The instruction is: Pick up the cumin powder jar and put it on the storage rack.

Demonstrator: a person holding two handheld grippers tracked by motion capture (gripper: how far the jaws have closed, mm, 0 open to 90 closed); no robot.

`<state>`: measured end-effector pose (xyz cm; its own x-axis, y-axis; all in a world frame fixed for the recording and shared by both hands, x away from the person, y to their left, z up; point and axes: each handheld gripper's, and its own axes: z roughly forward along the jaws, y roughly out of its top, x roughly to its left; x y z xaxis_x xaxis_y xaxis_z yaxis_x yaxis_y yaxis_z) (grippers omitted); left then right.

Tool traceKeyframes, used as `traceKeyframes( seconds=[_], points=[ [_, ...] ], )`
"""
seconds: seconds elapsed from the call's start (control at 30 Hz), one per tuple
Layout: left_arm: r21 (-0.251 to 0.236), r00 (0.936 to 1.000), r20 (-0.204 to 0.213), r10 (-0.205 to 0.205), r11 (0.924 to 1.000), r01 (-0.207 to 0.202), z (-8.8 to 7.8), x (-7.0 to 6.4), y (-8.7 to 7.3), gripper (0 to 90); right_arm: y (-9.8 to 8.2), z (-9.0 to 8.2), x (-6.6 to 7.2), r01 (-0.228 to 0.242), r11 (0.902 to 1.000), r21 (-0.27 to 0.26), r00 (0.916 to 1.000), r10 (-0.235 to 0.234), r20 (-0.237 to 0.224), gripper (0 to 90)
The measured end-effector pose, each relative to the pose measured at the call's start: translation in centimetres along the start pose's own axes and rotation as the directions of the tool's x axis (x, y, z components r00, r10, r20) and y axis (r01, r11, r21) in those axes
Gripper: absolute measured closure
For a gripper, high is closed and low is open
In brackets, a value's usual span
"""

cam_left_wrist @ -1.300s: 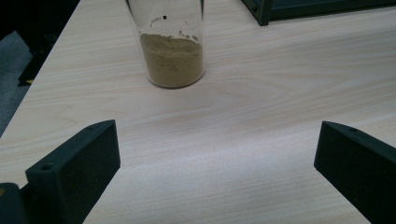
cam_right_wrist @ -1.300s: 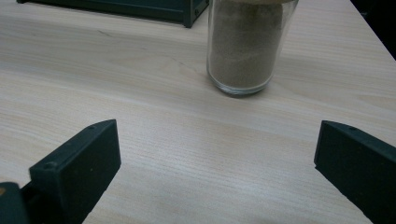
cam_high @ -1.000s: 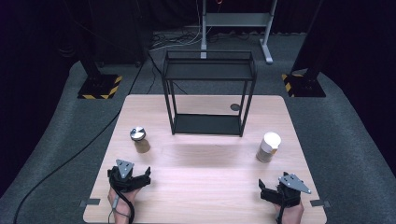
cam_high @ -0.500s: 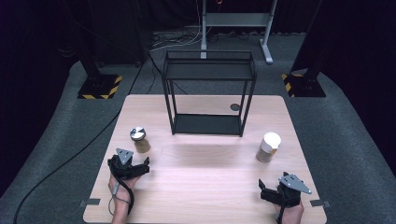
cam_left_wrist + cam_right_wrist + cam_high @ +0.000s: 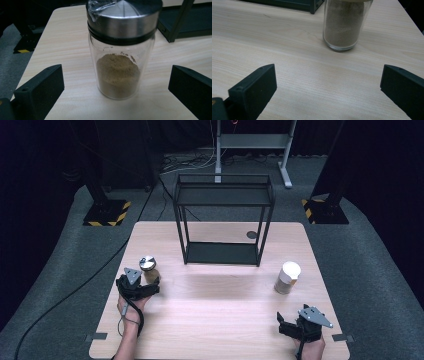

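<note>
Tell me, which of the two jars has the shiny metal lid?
The jar at the table's left, between the left gripper's open jaws; the right-hand jar has a pale lid.

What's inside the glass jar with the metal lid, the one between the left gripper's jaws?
The glass jar holds a tan-brown powder, filling roughly its lower half. The metal lid hides whatever sits just under it.

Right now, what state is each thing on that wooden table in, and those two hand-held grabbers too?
Glass jar with steel lid: upright, capped, part full of brown powder.
Glass jar with pale lid: upright, capped, holds tan powder.
Black metal shelf rack: standing, both shelves bare.
Left gripper: fingers open, either side of the steel-lidded jar, not touching.
Right gripper: fingers open, holding nothing.
</note>
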<state>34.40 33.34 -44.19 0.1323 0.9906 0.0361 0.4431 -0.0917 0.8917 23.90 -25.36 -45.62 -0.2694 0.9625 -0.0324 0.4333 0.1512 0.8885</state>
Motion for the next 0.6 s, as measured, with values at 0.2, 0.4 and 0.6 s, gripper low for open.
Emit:
traceKeyframes(
  seconds=[0.2, 0.4, 0.6],
  points=[
    [0.004, 0.9995, 0.030, -0.008, 1.0000, 0.008, 1.2, 0.3, 0.5, 0.0, 0.0, 0.0, 0.0, -0.001, 1.0000, 0.002, 1.0000, 0.001, 0.001, 0.0],
    [-0.012, 0.9989, 0.047, -0.007, 0.9999, 0.007, 2.0, 0.4, 1.1, 0.0, 0.0, 0.0, 0.0, 0.004, 1.0000, -0.002, 1.0000, -0.004, 0.002, 0.0],
    [-0.006, 0.9978, 0.067, -0.003, 1.0000, 0.003, 3.2, 0.6, 1.4, 14.1, -0.2, -0.1, 0.1, 0.009, 0.9999, -0.013, 1.0000, -0.009, 0.001, 0.0]
  ],
)
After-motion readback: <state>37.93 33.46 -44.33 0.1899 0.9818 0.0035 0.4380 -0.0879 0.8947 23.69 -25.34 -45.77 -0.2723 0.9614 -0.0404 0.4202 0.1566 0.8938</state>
